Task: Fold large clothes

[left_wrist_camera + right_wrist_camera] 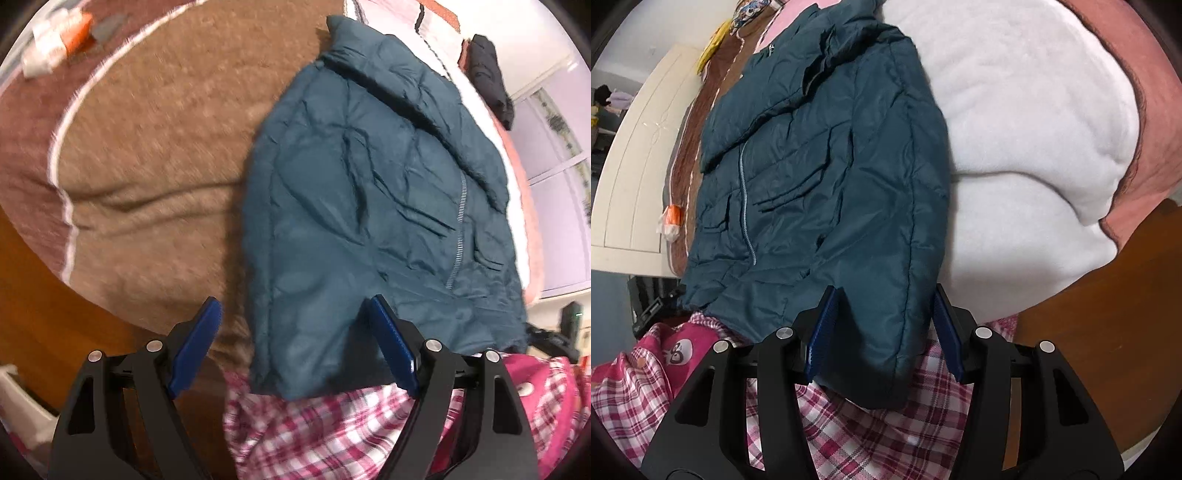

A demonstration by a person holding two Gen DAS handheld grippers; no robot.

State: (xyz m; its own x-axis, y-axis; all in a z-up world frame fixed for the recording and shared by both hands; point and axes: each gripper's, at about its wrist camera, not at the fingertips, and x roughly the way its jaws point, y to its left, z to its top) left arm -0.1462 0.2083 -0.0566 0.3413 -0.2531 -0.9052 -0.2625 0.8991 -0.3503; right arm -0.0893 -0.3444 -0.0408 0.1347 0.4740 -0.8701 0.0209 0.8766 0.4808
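Note:
A teal puffer jacket (369, 184) (820, 184) lies spread on the bed, zip side up, collar far from me, hem hanging toward me over the bed's edge. My left gripper (293, 301) is open around one hem corner; its left pad stands clear of the cloth and its right pad lies against the jacket. My right gripper (884, 290) straddles the other hem corner with the cloth between its blue pads, and the pads do not squeeze it.
The jacket rests on a brown blanket (166, 147) and a white fleece (1034, 129). A black garment (487, 74) lies at the far end. An orange and white packet (59, 33) sits on the bed. A person's pink plaid clothing (868, 424) is below the grippers. The wooden bed frame (1089, 332) borders the mattress.

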